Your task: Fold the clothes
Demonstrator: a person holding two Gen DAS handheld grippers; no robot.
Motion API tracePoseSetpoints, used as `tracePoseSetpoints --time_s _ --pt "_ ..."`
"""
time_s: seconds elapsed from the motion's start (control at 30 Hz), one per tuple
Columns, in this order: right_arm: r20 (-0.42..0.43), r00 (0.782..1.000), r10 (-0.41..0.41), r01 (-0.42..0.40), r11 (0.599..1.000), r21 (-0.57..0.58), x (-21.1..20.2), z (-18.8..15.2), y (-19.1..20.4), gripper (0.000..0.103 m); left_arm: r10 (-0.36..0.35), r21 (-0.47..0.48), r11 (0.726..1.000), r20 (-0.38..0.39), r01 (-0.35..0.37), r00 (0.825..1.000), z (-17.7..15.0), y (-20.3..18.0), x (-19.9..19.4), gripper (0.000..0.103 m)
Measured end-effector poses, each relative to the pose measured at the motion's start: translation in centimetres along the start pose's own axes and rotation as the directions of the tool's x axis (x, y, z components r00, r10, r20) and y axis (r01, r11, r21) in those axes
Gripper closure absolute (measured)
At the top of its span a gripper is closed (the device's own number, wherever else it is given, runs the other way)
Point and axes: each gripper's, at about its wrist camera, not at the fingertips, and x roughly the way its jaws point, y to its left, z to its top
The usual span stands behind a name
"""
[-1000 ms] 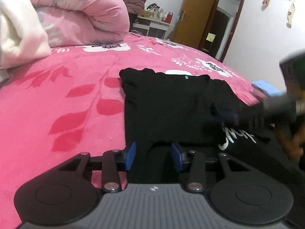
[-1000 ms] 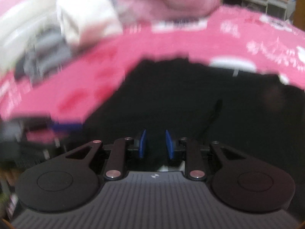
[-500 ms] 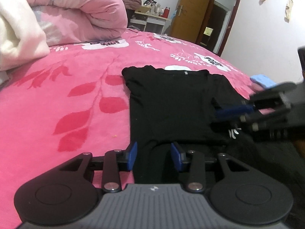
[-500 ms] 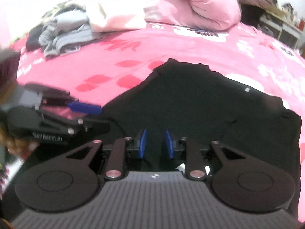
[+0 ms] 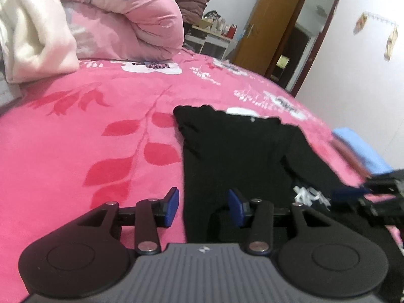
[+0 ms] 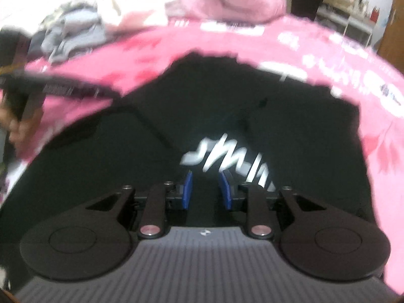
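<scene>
Black printed cotton t-shirt [image 5: 234, 151] ahead, half-folded; your left tool [image 5: 203, 205] wide, right tool [image 6: 206, 189] narrow, both empty. Snagging one layer would skew the fold.

Right gripper [image 6: 205, 189], fingers apart, hovers over black garment [image 6: 290, 126] on pink bedspread [image 6: 315, 58]; view blurred.

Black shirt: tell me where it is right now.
The black shirt lies flat on the pink bedspread, right of centre in the left wrist view, ahead of the left gripper, with the rolled quilt far behind.
</scene>
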Motion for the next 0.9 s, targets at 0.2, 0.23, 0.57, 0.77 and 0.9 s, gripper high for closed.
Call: tracePoseSetpoints --time_s 0.2,0.23,0.57,0.77,0.9 --pt "0.080 0.996 -0.043 0.038 0.997 0.062 3.4 4.6 -2.6 0.080 0.015 -0.042 0.999 -0.008 -0.015 1.000 -0.4 0.7 1.0 0.047" --pt "0.083 0.995 -0.046 0.040 0.997 0.070 4.4 5.0 -3.1 0.080 0.019 -0.048 0.999 -0.011 -0.019 1.000 -0.5 0.8 1.2 0.049" --pt "0.024 0.986 -0.165 0.149 0.937 0.317 10.3 5.8 -10.6 0.080 0.068 -0.015 0.998 -0.028 -0.068 0.997 -0.9 0.3 1.9 0.052" --pt "0.096 0.995 0.014 -0.029 0.987 0.159 10.9 9.4 -4.7 0.080 0.105 0.043 0.994 -0.034 -0.104 0.994 -1.2 -0.6 2.0 0.052" --pt "0.038 0.989 0.143 -0.146 0.984 0.105 15.7 12.4 -1.9 0.082 0.110 0.055 0.993 -0.037 -0.108 0.993 -1.3 -0.6 2.0 0.052"
